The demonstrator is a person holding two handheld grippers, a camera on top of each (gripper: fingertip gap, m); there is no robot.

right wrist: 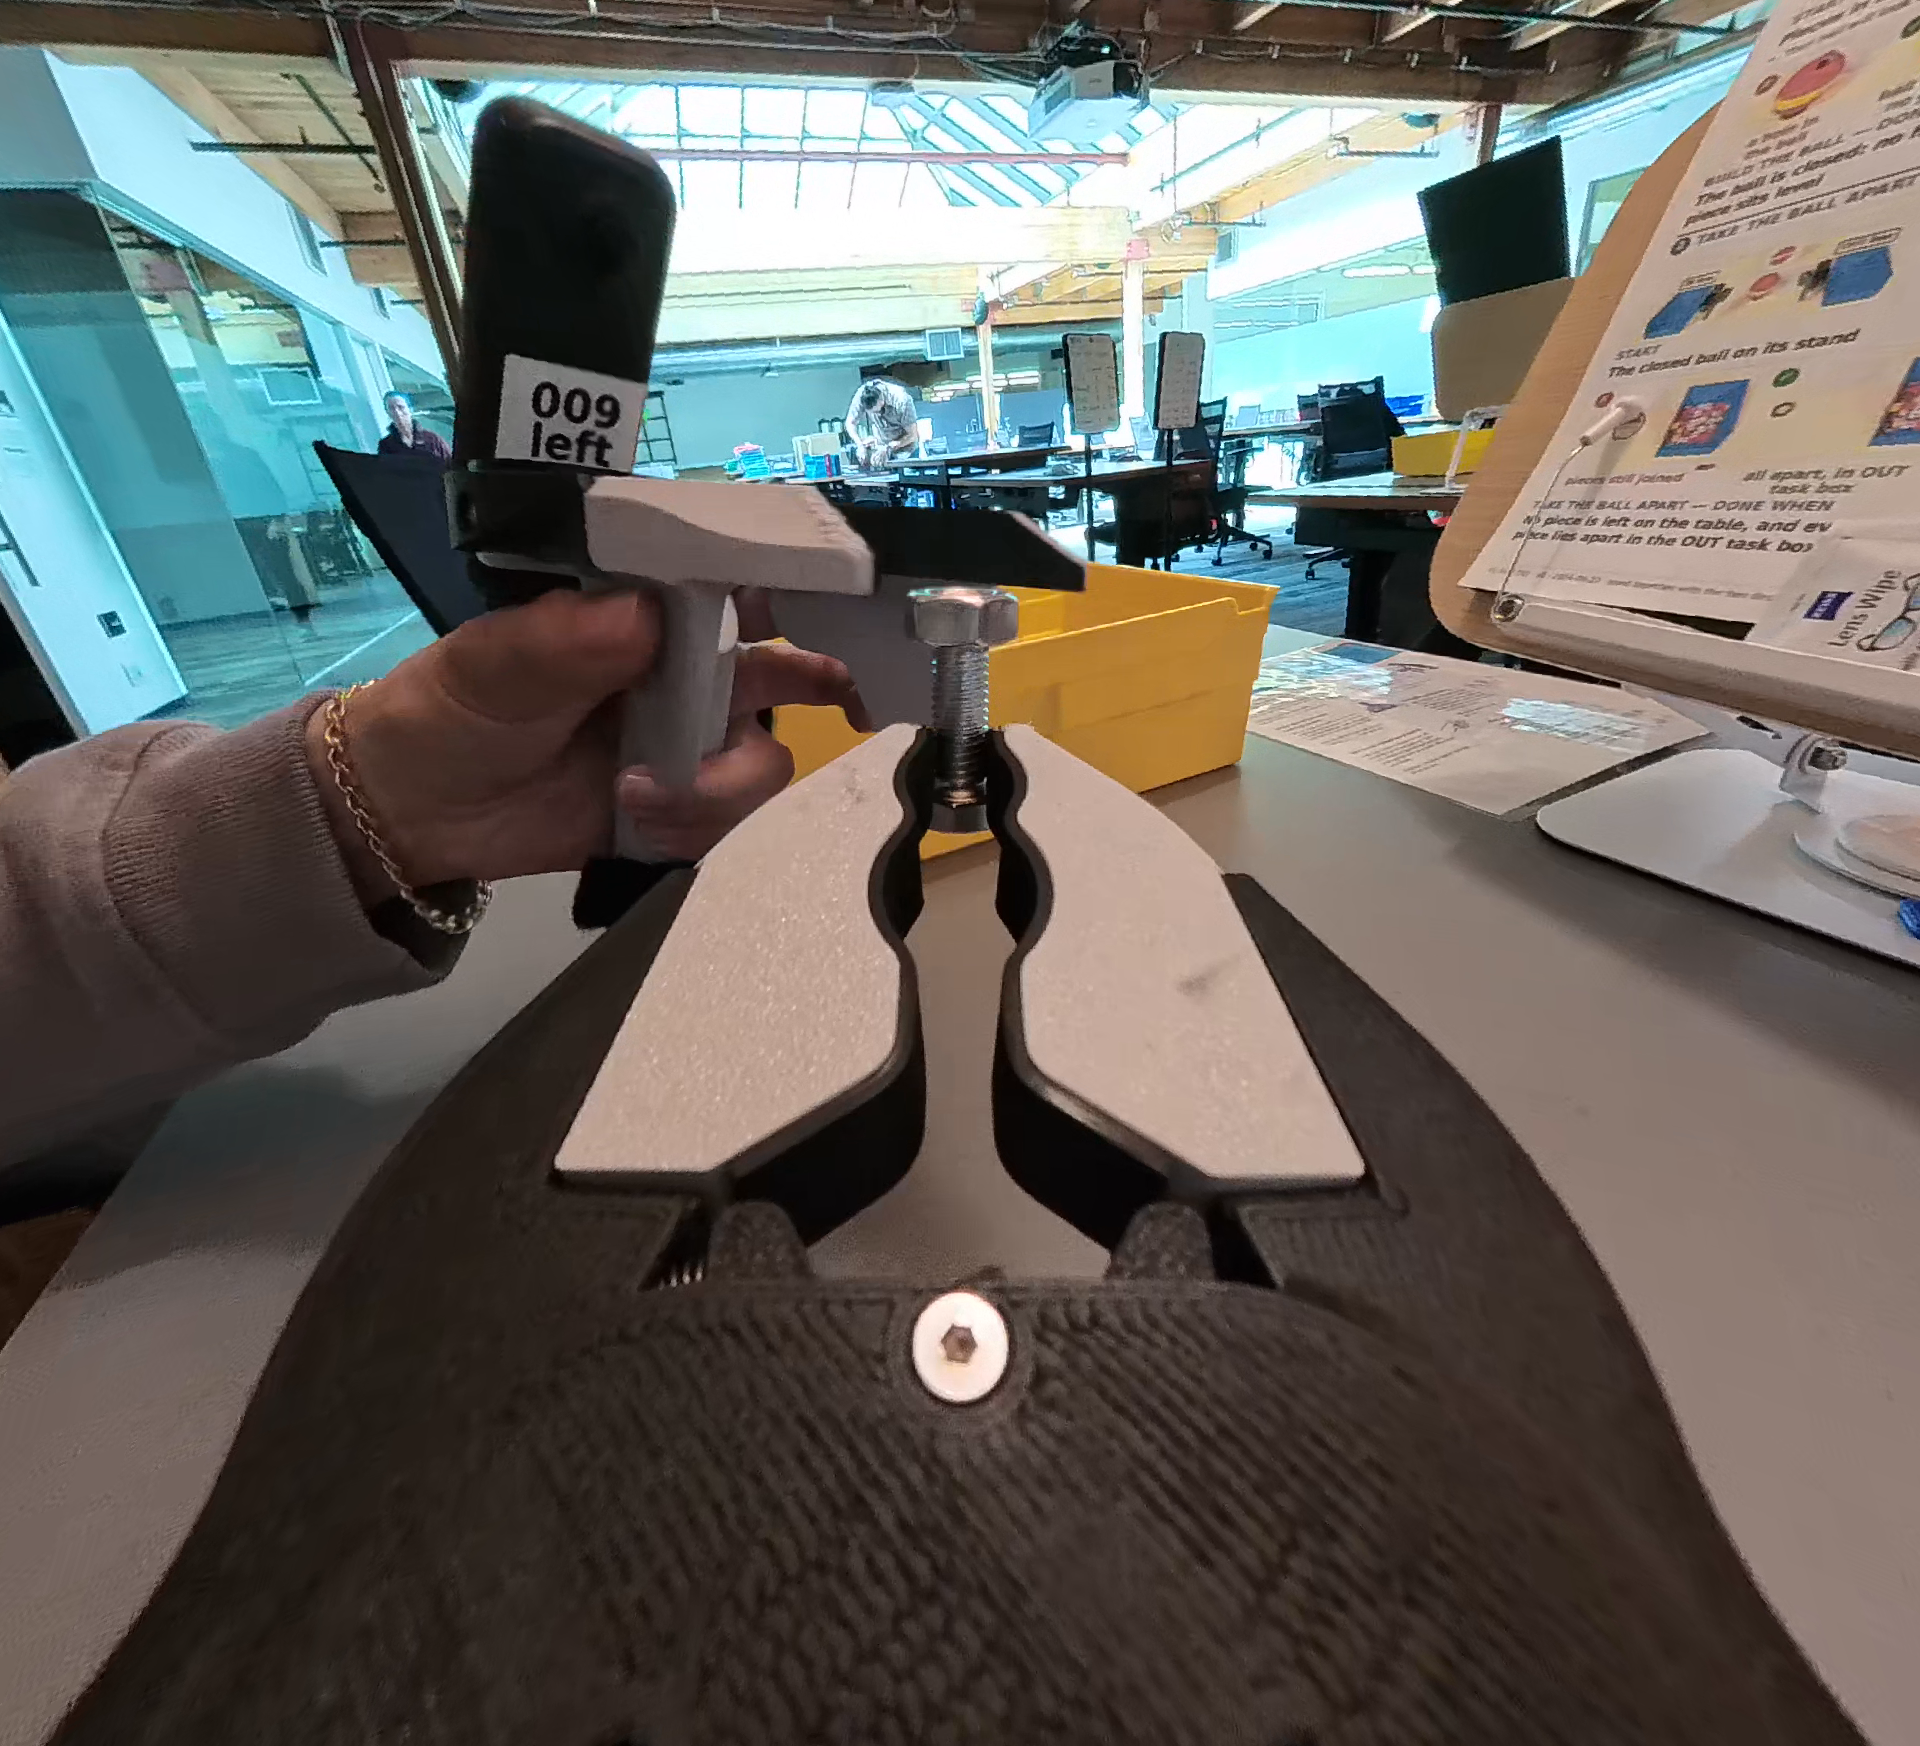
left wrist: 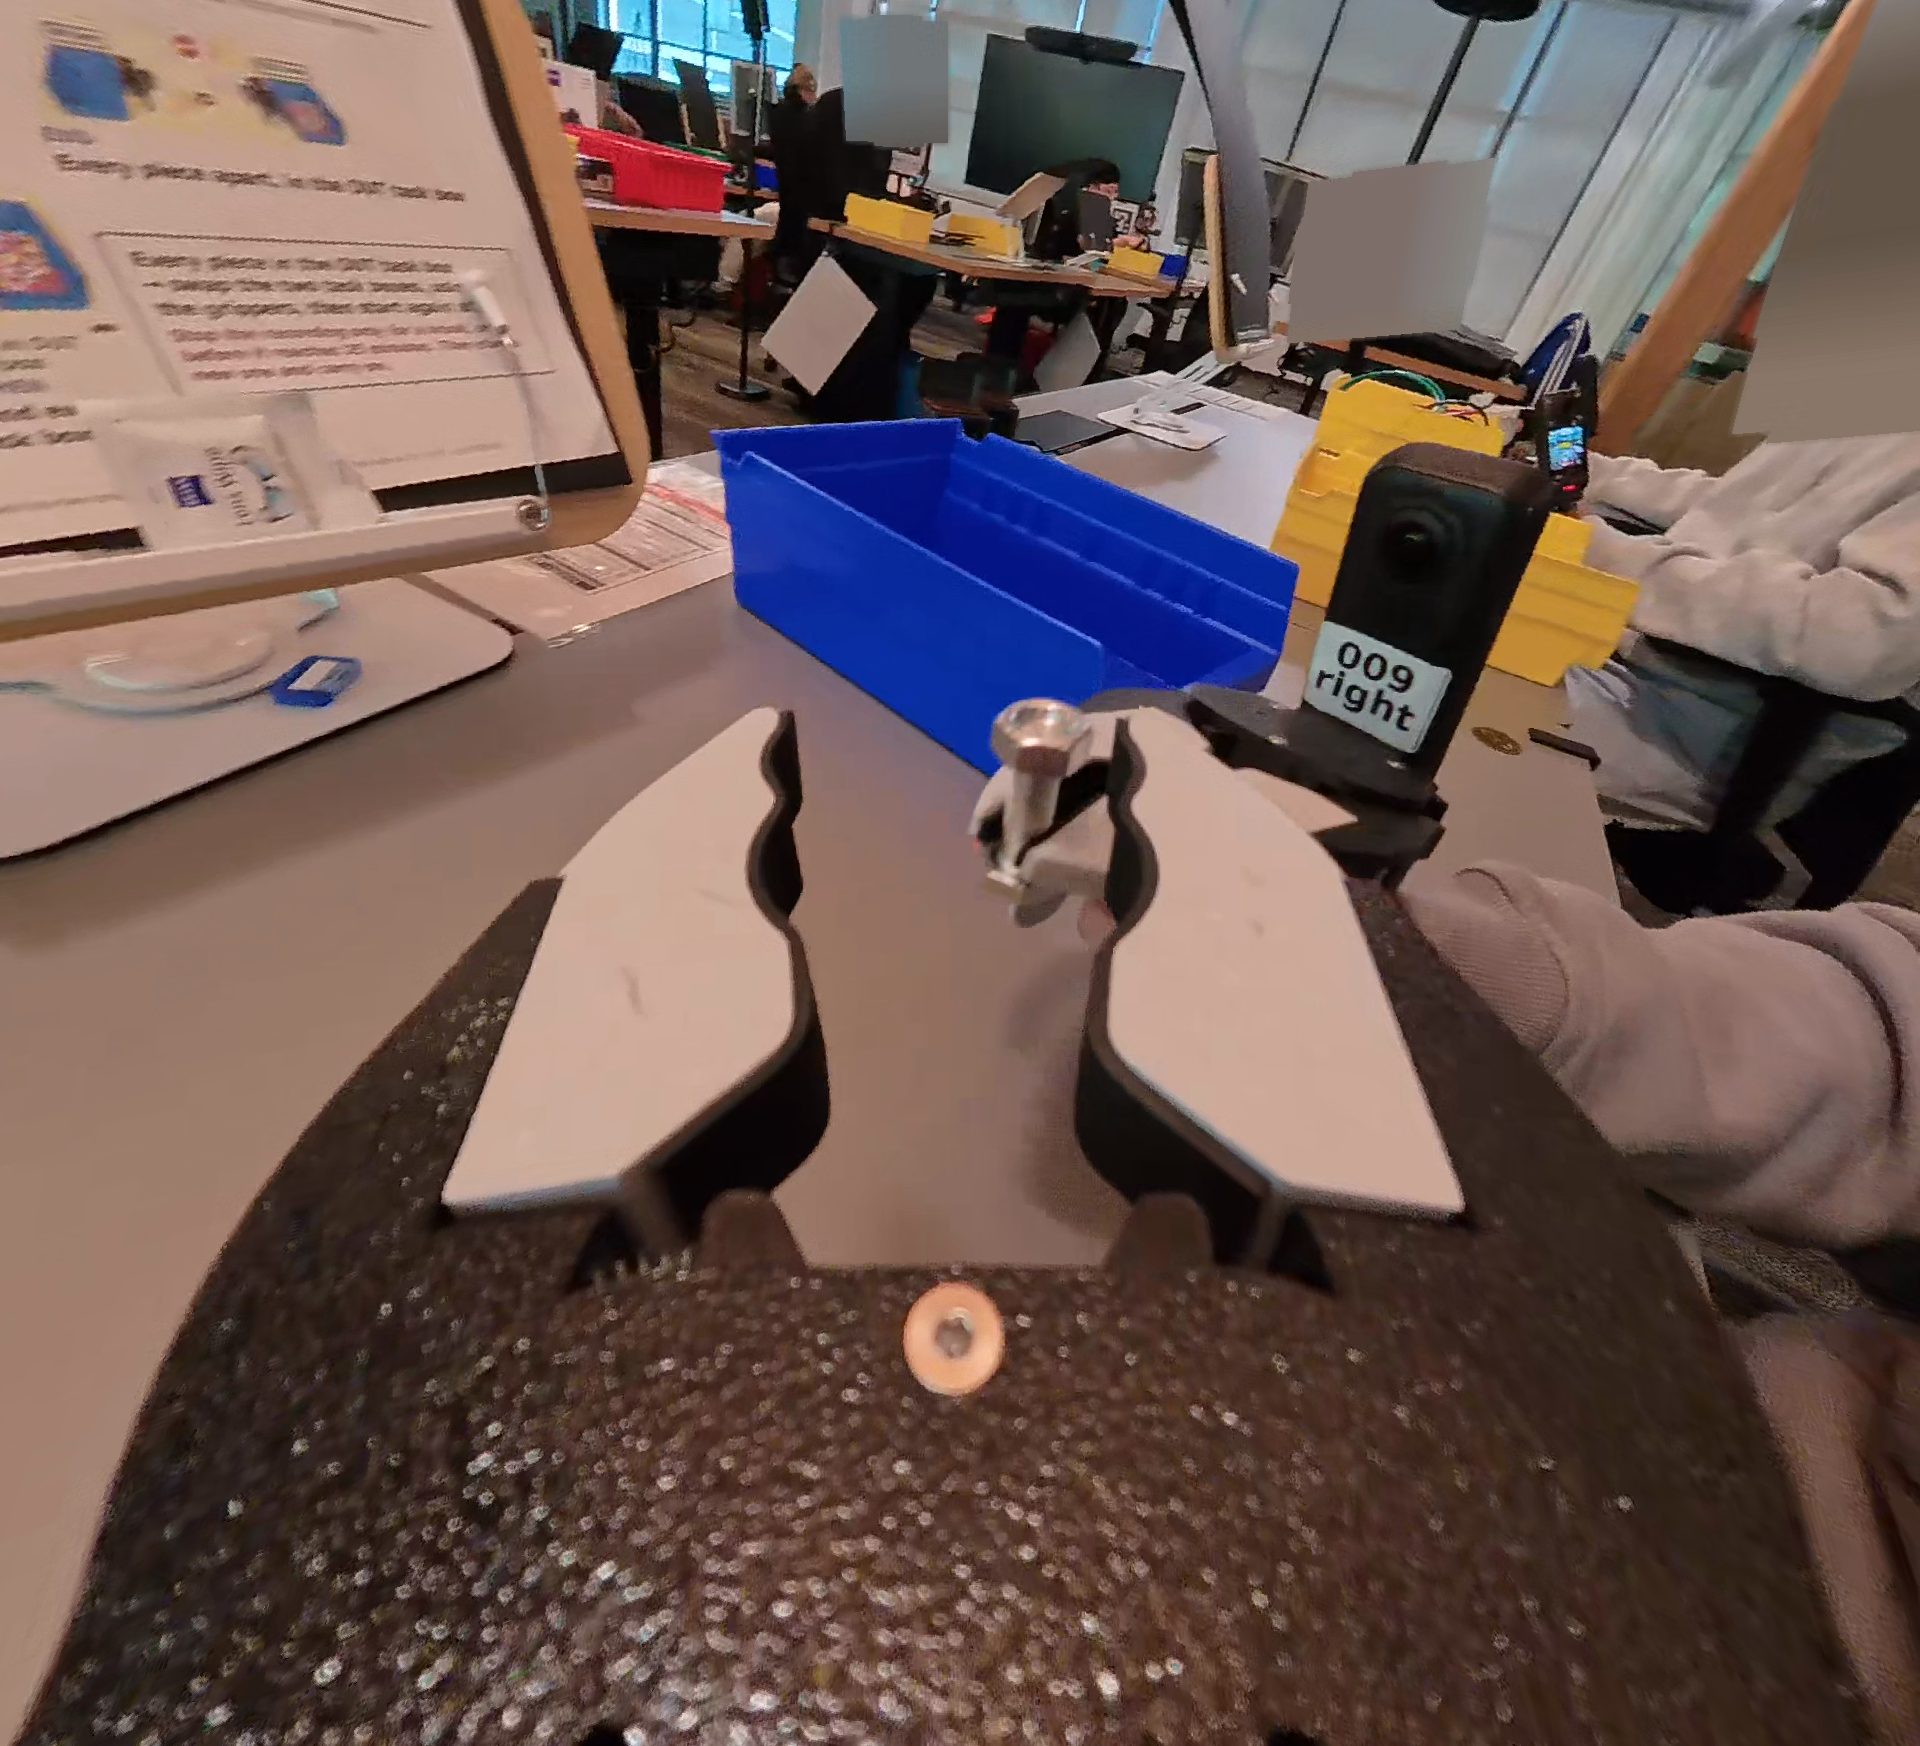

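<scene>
Here we are clamping the right gripper (right wrist: 961, 766) on a stiff, heavy steel bolt's (right wrist: 961, 657) threaded shank; the left gripper (left wrist: 951, 797) is hanging spread apart beside the bolt.

2 close, facing wrist views

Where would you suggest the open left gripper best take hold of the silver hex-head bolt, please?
Probably the hex head: its flat faces stand clear above the right gripper, which clamps the threaded shank upright. The left gripper would come from the side, level with the head.
</scene>
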